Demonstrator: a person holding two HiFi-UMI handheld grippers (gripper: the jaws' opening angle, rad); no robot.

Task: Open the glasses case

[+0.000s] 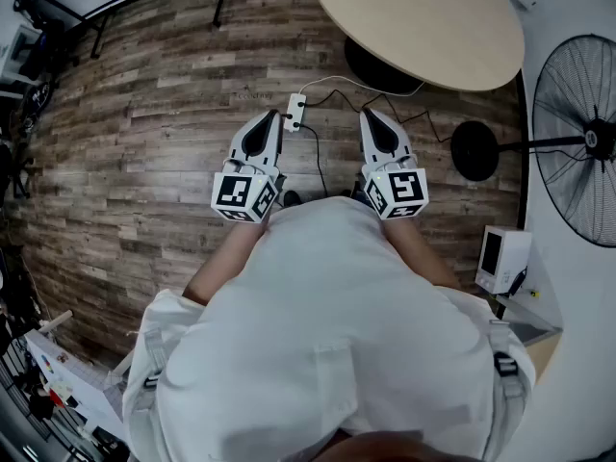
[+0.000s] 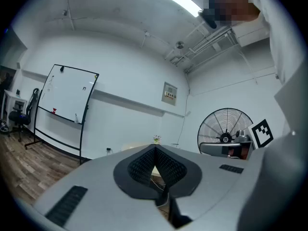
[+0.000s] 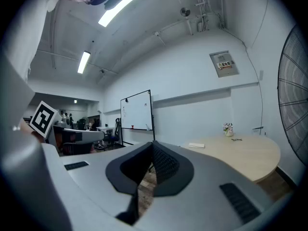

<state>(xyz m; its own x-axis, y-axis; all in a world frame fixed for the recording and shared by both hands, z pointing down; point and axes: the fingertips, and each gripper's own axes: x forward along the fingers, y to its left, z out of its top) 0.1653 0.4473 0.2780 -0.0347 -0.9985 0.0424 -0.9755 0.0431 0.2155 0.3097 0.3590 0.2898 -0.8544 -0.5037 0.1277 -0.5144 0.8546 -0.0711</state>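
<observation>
I cannot pick out a glasses case for certain in any view. A small flat white thing (image 3: pixel 196 145) lies on the round wooden table (image 3: pixel 240 154), too far off to identify. The table (image 1: pixel 423 27) stands ahead of me across a stretch of floor. My left gripper (image 1: pixel 270 116) and right gripper (image 1: pixel 371 115) are held side by side close to my body, pointing forward toward the table. Both are shut, jaw tips together, with nothing between them. The left gripper (image 2: pixel 155 147) and the right gripper (image 3: pixel 153 143) show the same in their own views.
A white power strip (image 1: pixel 295 112) with cables lies on the wooden floor just ahead of the grippers. A standing fan (image 1: pixel 577 142) and a small white device (image 1: pixel 500 258) are at the right. A whiteboard (image 2: pixel 67 95) stands by the far wall. Equipment sits at the lower left.
</observation>
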